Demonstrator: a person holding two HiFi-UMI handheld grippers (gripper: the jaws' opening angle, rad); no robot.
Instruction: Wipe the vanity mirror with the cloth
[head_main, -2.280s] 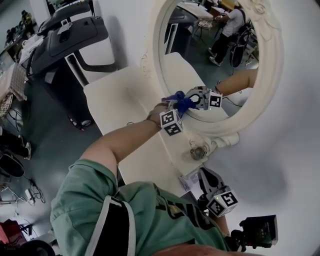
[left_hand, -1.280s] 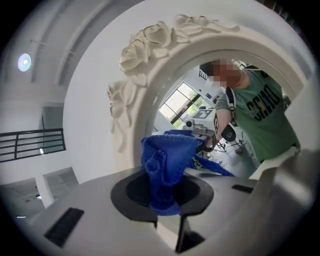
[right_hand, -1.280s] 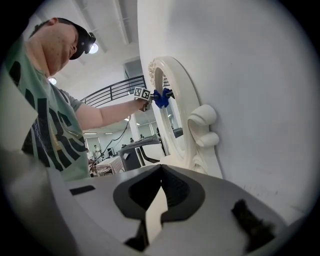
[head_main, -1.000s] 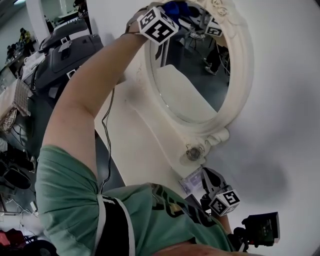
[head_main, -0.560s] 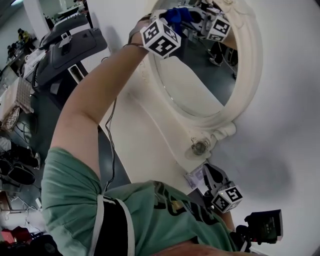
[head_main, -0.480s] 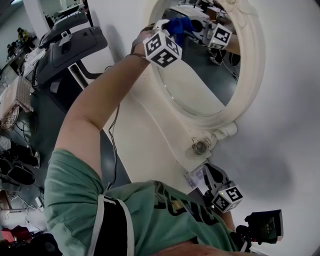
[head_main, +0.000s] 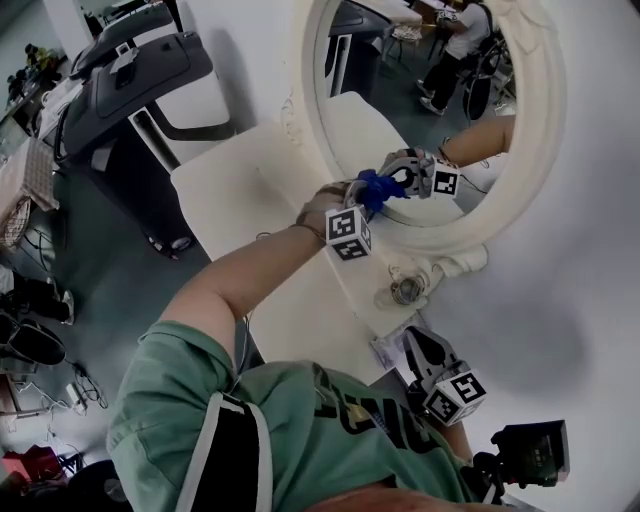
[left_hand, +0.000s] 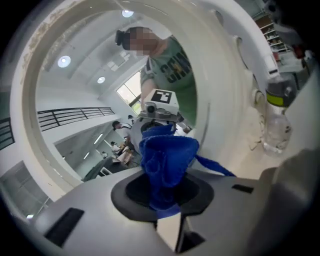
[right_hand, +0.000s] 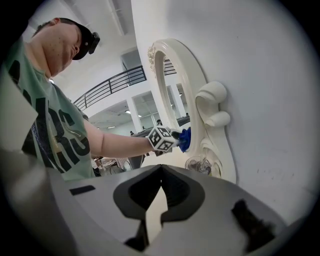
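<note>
White surface (head_main: 240, 190) behind, left tongs (head_main: 368, 196), clamping the blue cloth (head_main: 373, 186), are pressing it low on the vanity mirror (head_main: 400, 120) after sweeping down from its top, so wiping is progressing; right tongs (head_main: 418, 348) are idling closed, empty.

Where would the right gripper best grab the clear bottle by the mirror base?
Likely take the bottle by its clear body below the label, the right gripper coming in sideways from the table's open side. The bottle stands upright, with the mirror frame close behind.

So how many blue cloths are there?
1: the crumpled blue cloth, gripped by the left gripper at the oval white-framed vanity mirror. The other is its reflection.
</note>
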